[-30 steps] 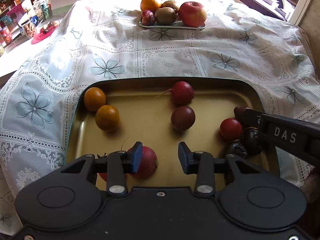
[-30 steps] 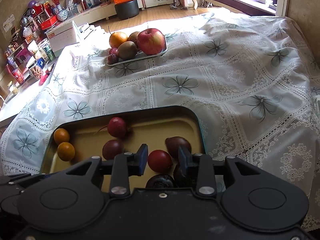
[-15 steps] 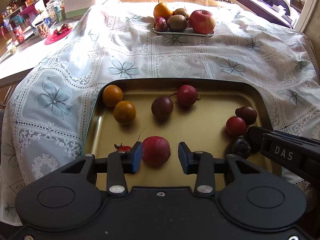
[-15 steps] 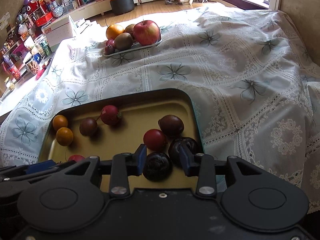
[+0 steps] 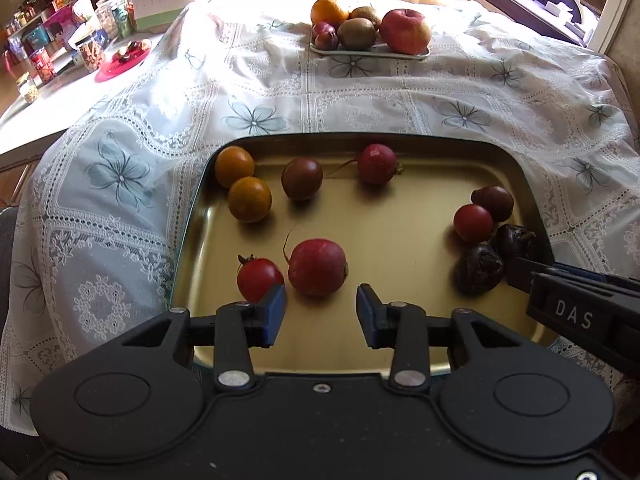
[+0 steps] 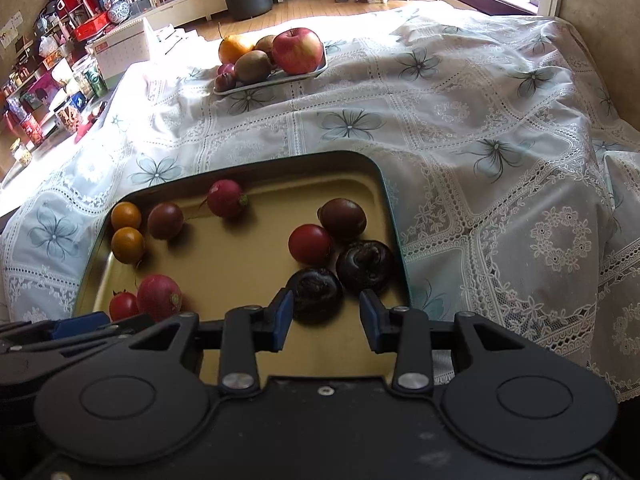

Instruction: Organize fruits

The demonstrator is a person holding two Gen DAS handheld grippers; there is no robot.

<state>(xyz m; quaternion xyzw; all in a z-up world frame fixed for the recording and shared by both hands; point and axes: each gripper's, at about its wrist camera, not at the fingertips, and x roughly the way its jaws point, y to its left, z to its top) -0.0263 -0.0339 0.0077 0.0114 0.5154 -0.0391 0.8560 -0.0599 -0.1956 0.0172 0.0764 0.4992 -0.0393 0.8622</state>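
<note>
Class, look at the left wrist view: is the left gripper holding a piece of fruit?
No: the left gripper is open and empty, with the red radish lying on the gold tray just beyond its fingertips.

Gold tray (image 5: 400, 356) holds loose fruits: two orange ones (image 5: 242, 184) at far left, red radish-like fruit (image 5: 317, 267) beside a small tomato (image 5: 259, 279), two dark wrinkled fruits (image 6: 340, 276) at right edge.

Hard window sunlight, blown-out tablecloth (image 5: 248, 40), fisheye-bent edges
</note>
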